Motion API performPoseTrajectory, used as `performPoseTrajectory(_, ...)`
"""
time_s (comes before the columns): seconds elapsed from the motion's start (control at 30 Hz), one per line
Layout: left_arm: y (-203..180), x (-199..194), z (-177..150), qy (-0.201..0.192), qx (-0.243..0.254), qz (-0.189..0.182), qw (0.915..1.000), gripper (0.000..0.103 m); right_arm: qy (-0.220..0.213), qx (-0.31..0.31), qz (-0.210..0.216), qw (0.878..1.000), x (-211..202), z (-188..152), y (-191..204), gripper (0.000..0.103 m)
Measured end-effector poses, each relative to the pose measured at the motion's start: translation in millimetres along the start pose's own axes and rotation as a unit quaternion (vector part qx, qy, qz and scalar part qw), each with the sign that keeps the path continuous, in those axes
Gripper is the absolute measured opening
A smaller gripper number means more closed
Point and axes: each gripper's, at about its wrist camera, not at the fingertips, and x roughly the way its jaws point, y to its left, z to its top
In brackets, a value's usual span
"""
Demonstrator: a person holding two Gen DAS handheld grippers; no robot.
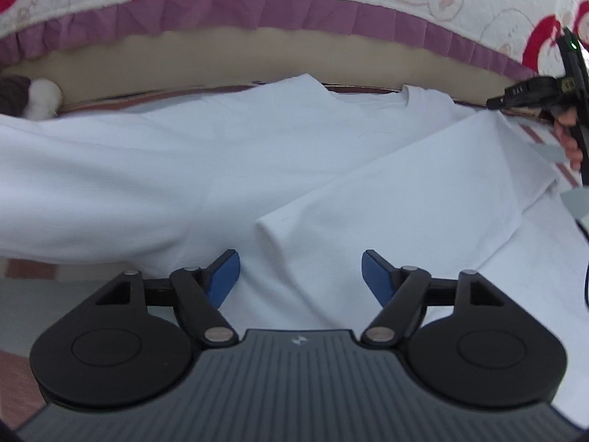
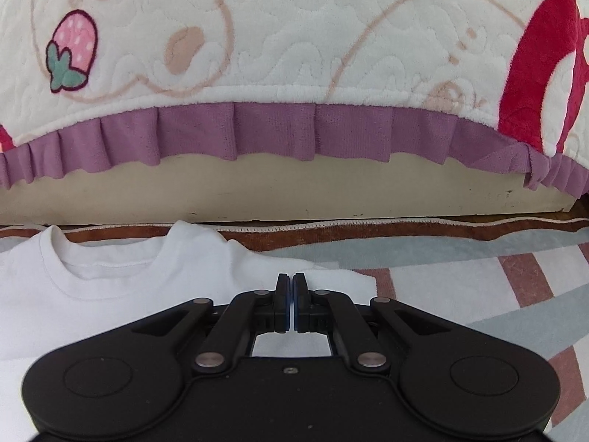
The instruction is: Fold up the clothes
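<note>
A white T-shirt (image 1: pixel 257 169) lies spread flat on a striped rug (image 2: pixel 478 294) on the floor, its neckline (image 2: pixel 110 269) toward the base of the bed (image 2: pixel 294 191), so that the whole garment is open to both my tools. All places below are given relative to that neckline.

My right gripper (image 2: pixel 293 302) sits just to the right of the neckline, at the shoulder, with its fingers pressed fully together. I judge that they pinch the shirt's shoulder edge, since white cloth runs up to and under the tips, though the tips hide the exact bite. In the left wrist view the same tool appears at the far right, and a taut fold of cloth runs from it down across the shirt: the right side panel is drawn inward over the body, which is the first lengthwise fold of the task.

My left gripper (image 1: pixel 301 276) hangs well below the neckline, over the lower body of the shirt, with its blue-padded fingers (image 1: pixel 224 276) spread wide and nothing clamped between them. The free corner of the folded panel lies just ahead of the gap. I judge this placement is meant to take that lower corner, so the two tools can carry the panel's edge evenly.

The quilted bedspread with its purple ruffle (image 2: pixel 276 136) hangs clear of the shirt. A small dark and white plush object (image 1: pixel 29 97) lies far left of the neckline, apart from the work.
</note>
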Motion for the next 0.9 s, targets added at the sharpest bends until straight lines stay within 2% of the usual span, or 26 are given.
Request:
performPoseTrajectory(0.03, -1.6, 1.9, 0.1, 0.002, -0.008, -0.005, 1.0, 0.069, -0.001, 0.0, 0.0, 1.0, 0.1, -0.1, 0.5, 0.003)
performPoseTrajectory(0.1, -10.9, 4.4, 0.2, 0.0, 0.009, -0.001, 1.0, 0.02, -0.006, 0.001, 0.003, 1.0, -2.0, -0.6, 0.6, 0.003)
performPoseTrajectory(0.13, -15.5, 5.4, 0.3, -0.002, 0.018, 0.002, 0.9998, 0.006, -0.01, 0.002, 0.005, 1.0, -4.6, -1.0, 0.2, 0.003)
performPoseTrajectory(0.2, -24.1, -4.3, 3.2, -0.025, 0.057, 0.021, 0.9978, 0.006, -0.013, 0.001, 0.012, 1.0, -6.2, -1.2, 0.1, 0.003)
performPoseTrajectory(0.3, -25.3, -27.7, 25.6, -0.074, 0.08, 0.054, 0.9926, 0.005, -0.013, 0.001, 0.026, 1.0, -9.2, -0.9, -0.4, 0.003)
performPoseTrajectory(0.43, -0.8, -40.4, 64.4, -0.108, 0.061, 0.086, 0.9885, 0.005, -0.003, 0.03, 0.057, 0.998, -14.4, 3.0, -1.8, 0.005)
performPoseTrajectory(0.47, 7.2, -35.4, 70.7, -0.106, 0.058, 0.102, 0.9875, 0.006, -0.004, 0.039, 0.064, 0.997, -17.7, 4.9, -3.0, 0.006)
performPoseTrajectory(0.5, 15.1, -30.3, 76.8, -0.102, 0.055, 0.118, 0.9862, 0.006, -0.01, 0.05, 0.066, 0.997, -22.5, 5.7, -6.1, 0.016)
performPoseTrajectory(0.53, 22.8, -22.4, 77.1, -0.087, 0.051, 0.128, 0.9866, 0.006, -0.015, 0.06, 0.067, 0.996, -27.5, 6.3, -9.5, 0.031)
performPoseTrajectory(0.57, 30.5, -14.6, 77.3, -0.071, 0.047, 0.138, 0.9868, 0.006, -0.023, 0.069, 0.069, 0.995, -34.0, 3.3, -15.2, 0.036)
performPoseTrajectory(0.63, 42.6, -2.4, 68.6, -0.044, 0.022, 0.121, 0.9914, 0.006, -0.027, 0.074, 0.067, 0.995, -43.7, -4.3, -26.6, 0.039)
performPoseTrajectory(0.7, 43.8, 2.2, 55.6, -0.034, 0.022, 0.11, 0.993, 0.006, -0.007, 0.066, 0.056, 0.996, -47.0, -18.3, -39.2, 0.039)
performPoseTrajectory(0.8, 35.4, 3.7, 49.4, -0.034, 0.055, 0.124, 0.9902, 0.006, 0.023, 0.053, 0.056, 0.997, -58.8, -41.7, -49.9, 0.04)
performPoseTrajectory(0.9, 35.0, 3.4, 51.5, -0.035, 0.053, 0.122, 0.9904, 0.006, 0.025, 0.018, 0.073, 0.997, -78.7, -70.5, -43.0, 0.054)
